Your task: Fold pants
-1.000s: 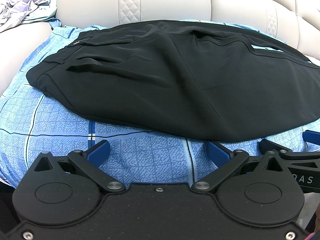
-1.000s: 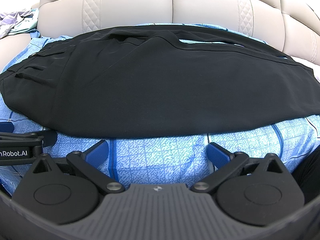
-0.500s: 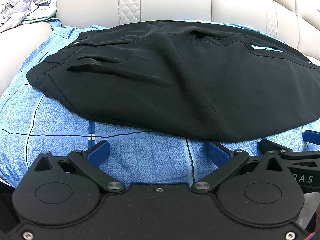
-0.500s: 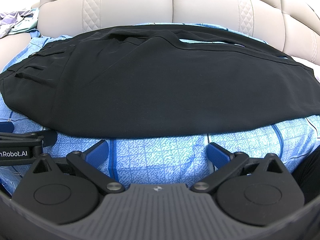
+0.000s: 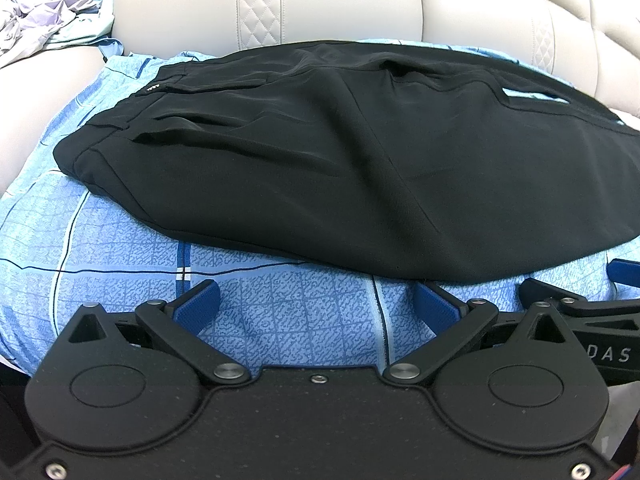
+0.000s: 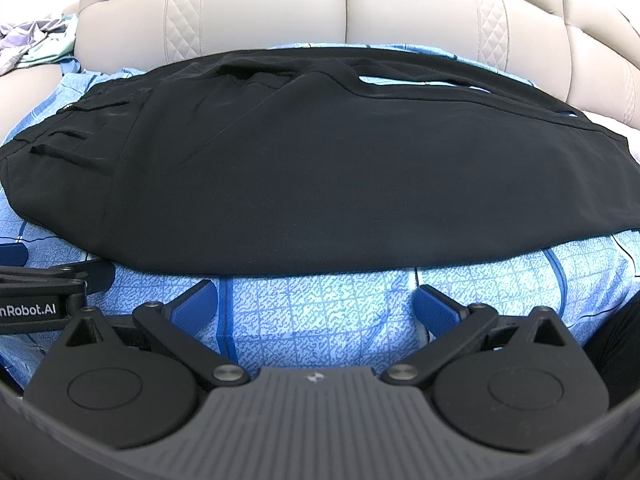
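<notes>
Black pants point(image 5: 340, 168) lie spread across a blue patterned sheet point(image 5: 120, 248) on a sofa seat, waistband at the left, legs running right. They also fill the right wrist view point(image 6: 320, 168). My left gripper point(image 5: 316, 304) is open and empty, just short of the pants' near edge. My right gripper point(image 6: 316, 304) is open and empty, also just short of the near edge, further right. Each gripper shows at the edge of the other's view.
The beige quilted sofa back point(image 5: 340, 0) rises behind the pants. A heap of crumpled light clothes point(image 5: 48, 28) lies at the far left on the sofa. The sheet point(image 6: 320, 308) covers the seat's front.
</notes>
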Tool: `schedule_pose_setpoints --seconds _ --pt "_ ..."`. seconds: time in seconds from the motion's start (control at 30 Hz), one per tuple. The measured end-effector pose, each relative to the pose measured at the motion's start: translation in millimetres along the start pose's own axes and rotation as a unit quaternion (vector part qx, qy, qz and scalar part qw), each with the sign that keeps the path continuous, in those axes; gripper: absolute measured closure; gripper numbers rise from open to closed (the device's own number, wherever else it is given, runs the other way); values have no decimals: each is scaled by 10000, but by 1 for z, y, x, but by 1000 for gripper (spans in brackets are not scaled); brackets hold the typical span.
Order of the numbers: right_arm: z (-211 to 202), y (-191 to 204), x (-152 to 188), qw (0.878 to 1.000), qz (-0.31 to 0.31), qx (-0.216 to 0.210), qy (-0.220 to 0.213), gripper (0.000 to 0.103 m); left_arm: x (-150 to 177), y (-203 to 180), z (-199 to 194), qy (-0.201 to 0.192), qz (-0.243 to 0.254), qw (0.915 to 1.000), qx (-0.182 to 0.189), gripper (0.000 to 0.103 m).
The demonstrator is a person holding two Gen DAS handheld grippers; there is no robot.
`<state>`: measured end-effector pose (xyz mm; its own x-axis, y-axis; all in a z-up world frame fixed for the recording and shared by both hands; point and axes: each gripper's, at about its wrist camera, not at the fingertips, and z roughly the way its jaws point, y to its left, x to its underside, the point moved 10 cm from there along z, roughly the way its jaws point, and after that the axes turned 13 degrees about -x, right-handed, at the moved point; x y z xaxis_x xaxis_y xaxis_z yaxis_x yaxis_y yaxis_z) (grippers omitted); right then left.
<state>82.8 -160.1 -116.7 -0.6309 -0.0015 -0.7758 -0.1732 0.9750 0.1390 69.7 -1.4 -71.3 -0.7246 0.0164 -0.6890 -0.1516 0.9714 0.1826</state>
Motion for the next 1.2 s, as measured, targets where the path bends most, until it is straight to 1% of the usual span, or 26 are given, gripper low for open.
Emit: schedule_pose_setpoints --seconds 0.07,0.1,0.13,0.17,0.2,0.23,0.27,0.33,0.37,0.43,0.5,0.6,0.7,0.73,0.8,0.83,0.87,0.93,1.03,1.07,1.2 --pt "4 2 -2 9997 33 -54 215 0 -5 0 1 331 38 9994 22 0" --pt "4 2 -2 9988 51 -90 472 0 -8 0 1 529 75 9986 59 0" --pt "3 1 -3 9981 104 -106 596 0 -11 0 2 698 103 9974 109 2" --pt "2 -1 -7 9978 167 -120 631 0 -17 2 0 912 80 9954 286 6" --pt "-3 -5 -14 9979 229 -161 578 0 -23 3 -2 938 2 9947 426 7" --pt "-9 -8 -22 9983 250 -204 490 0 -36 7 -8 884 -185 9938 652 6" --pt "-14 -13 -32 9987 258 -221 372 0 -46 12 -11 815 -310 9932 774 6" --pt "-20 -24 -53 9995 215 -163 163 0 -76 23 -17 604 -476 9929 911 5" --pt "-23 -33 -68 9998 188 -93 -1 0 -94 30 -17 456 -516 9936 898 3" --pt "-25 -54 -95 9995 208 78 -245 0 -129 44 -12 168 -552 9951 807 2" --pt "-26 -78 -123 9979 297 250 -519 0 -168 62 2 20 -711 9956 605 2" --pt "-21 -120 -170 9919 721 492 -927 0 -221 89 36 -103 -1175 9924 348 2" --pt "-5 -167 -214 9846 1281 502 -1081 0 -265 114 76 -134 -1625 9866 16 1" --pt "0 -180 -223 9829 1422 526 -1050 0 -282 124 96 -80 -1778 9840 -98 1" --pt "14 -213 -245 9788 1690 639 -969 0 -299 132 129 68 -1930 9809 -208 1" --pt "22 -228 -255 9774 1782 709 -887 0 -308 136 149 211 -2022 9788 -264 1" --pt "31 -243 -264 9758 1886 736 -829 0 -317 141 173 404 -2193 9741 -367 1" --pt "55 -270 -280 9707 2169 814 -642 0 -321 147 201 595 -2490 9649 -591 1" --pt "103 -302 -297 9627 2521 940 -271 1 -327 159 244 635 -3056 9447 -1002 1" --pt "119 -312 -300 9614 2555 1017 -127 1 -327 160 257 665 -3124 9413 -1093 1" --pt "179 -328 -309 9621 2373 1278 412 1 -324 161 290 833 -3091 9379 -1337 1"
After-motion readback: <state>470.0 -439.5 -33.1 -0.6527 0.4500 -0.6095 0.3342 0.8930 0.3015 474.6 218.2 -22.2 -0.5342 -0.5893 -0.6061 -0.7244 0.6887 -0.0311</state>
